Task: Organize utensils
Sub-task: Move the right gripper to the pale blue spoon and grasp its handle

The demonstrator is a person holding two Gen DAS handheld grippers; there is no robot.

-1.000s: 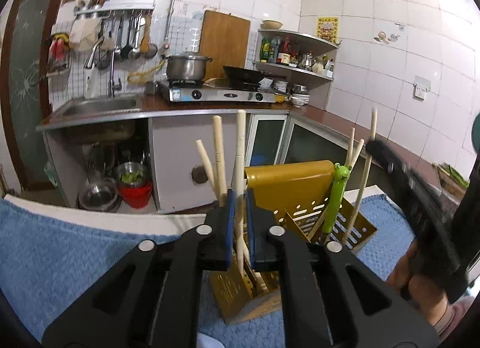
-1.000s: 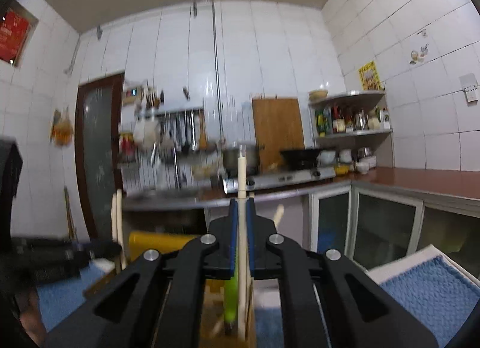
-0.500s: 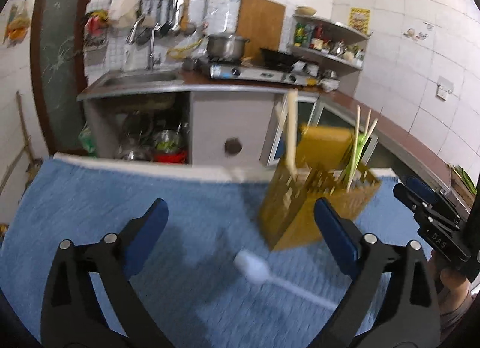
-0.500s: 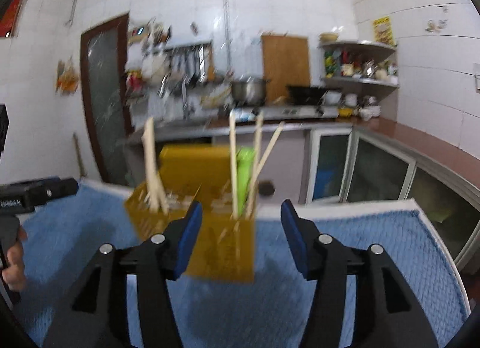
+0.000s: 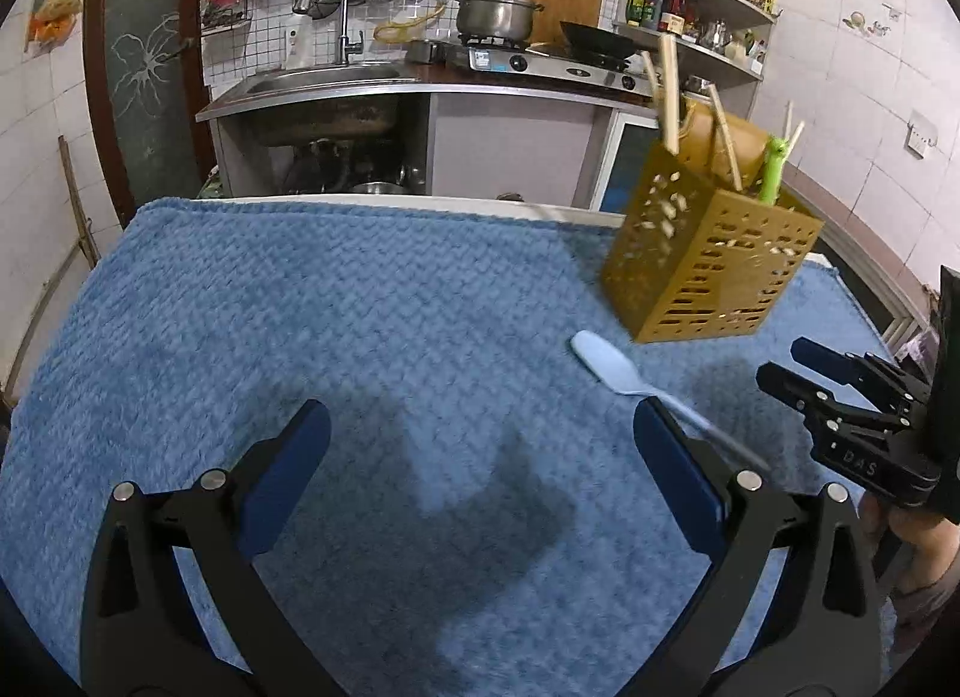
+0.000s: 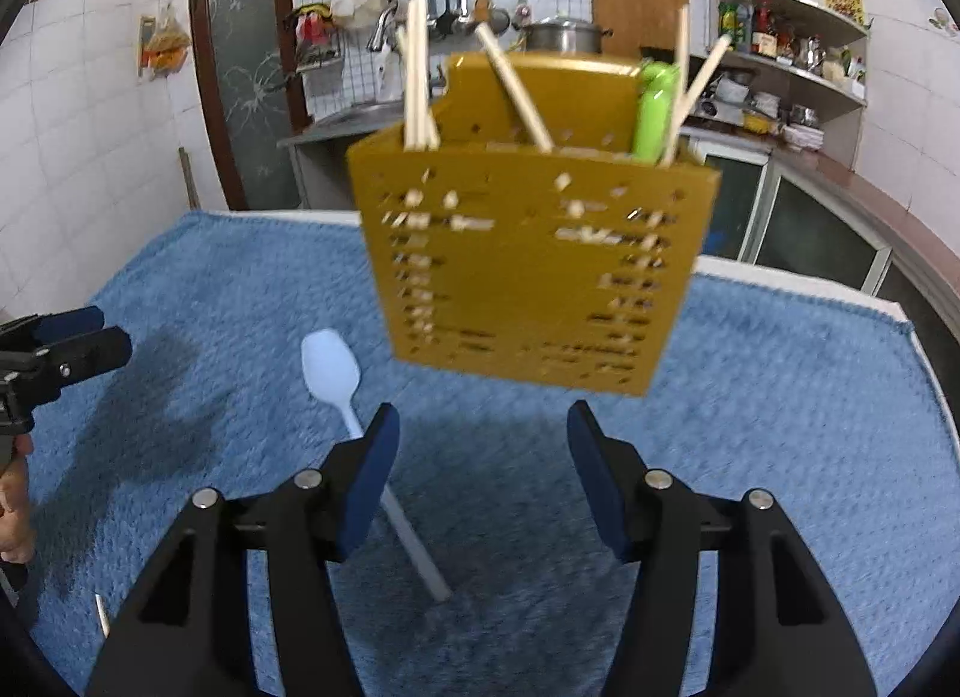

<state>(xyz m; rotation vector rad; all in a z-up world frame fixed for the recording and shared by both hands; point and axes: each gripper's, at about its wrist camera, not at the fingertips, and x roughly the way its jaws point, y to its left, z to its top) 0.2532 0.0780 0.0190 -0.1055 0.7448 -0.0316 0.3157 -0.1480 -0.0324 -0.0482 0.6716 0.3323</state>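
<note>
A mustard-yellow perforated utensil holder (image 5: 714, 259) stands on the blue towel (image 5: 300, 337), holding several wooden chopsticks (image 5: 669, 90) and a green utensil (image 5: 773, 168). It also shows in the right wrist view (image 6: 528, 271). A pale blue plastic spoon (image 5: 606, 367) lies flat on the towel in front of the holder, also in the right wrist view (image 6: 333, 373). My left gripper (image 5: 480, 475) is open and empty above the towel. My right gripper (image 6: 483, 469) is open and empty, just before the holder, the spoon's handle by its left finger.
The towel (image 6: 780, 397) covers the table. Behind it are a sink (image 5: 324, 78), a gas stove with a pot (image 5: 495, 15), a wok, wall shelves and hanging tools. A small pale stick (image 6: 102, 613) lies at the towel's near left.
Both grippers have let go of their chopsticks, opened wide and pulled back from the holder. The chopsticks now stand in the holder.
</note>
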